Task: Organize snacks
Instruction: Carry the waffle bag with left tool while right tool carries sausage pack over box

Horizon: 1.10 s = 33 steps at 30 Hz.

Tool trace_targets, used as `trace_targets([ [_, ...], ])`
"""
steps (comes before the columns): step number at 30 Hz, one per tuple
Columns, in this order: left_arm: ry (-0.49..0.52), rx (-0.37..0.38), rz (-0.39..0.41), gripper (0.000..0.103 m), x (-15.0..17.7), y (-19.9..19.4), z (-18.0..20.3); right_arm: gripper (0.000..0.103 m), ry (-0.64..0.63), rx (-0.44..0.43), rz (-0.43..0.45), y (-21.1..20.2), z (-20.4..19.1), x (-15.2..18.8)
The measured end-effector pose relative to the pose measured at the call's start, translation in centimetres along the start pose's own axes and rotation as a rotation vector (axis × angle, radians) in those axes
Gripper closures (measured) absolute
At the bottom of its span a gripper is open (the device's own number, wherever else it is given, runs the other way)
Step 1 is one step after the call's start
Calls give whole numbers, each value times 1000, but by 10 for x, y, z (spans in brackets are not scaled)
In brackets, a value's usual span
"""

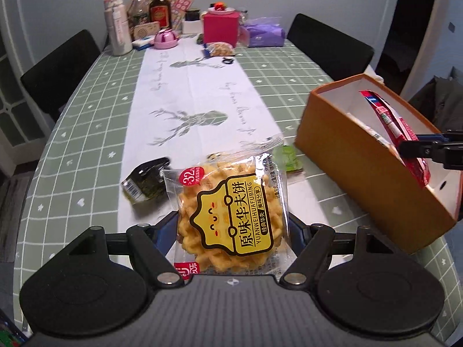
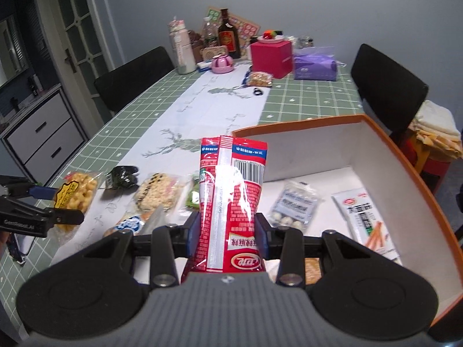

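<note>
Left gripper (image 1: 233, 225) clamps waffle pack (image 1: 231, 217) above worktop (image 1: 86, 144); right gripper (image 2: 228, 231) clamps red packet (image 2: 231, 202) over orange box (image 2: 405, 156) rim (interior half free).

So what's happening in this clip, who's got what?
Snacks are being packed from the table into an orange box. The right tongs grip a red snack packet over the box's near left corner; it is not yet released. The box already holds a pack of small white balls and a biscuit-stick pack. The left tongs hold a waffle-cookie pack above the table. A dark seaweed packet and a green packet lie loose on the tablecloth.
</note>
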<state>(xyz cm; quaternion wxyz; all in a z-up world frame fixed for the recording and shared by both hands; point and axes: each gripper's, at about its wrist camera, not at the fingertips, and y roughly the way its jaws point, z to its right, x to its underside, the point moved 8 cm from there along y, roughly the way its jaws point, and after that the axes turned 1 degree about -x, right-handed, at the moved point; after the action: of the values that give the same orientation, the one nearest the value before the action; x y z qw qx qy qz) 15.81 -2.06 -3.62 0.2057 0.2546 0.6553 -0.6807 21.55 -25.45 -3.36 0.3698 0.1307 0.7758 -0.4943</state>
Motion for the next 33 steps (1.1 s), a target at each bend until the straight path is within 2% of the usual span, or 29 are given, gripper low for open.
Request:
trace_targets([
  [18, 141, 109, 75, 17, -53, -7, 124, 65, 134, 45, 89, -38, 66, -10],
  [26, 191, 153, 100, 17, -70, -1, 177, 65, 202, 76, 88, -44, 100, -3],
  [33, 243, 146, 119, 17, -80, 13, 206, 65, 234, 98, 87, -46, 117, 1],
])
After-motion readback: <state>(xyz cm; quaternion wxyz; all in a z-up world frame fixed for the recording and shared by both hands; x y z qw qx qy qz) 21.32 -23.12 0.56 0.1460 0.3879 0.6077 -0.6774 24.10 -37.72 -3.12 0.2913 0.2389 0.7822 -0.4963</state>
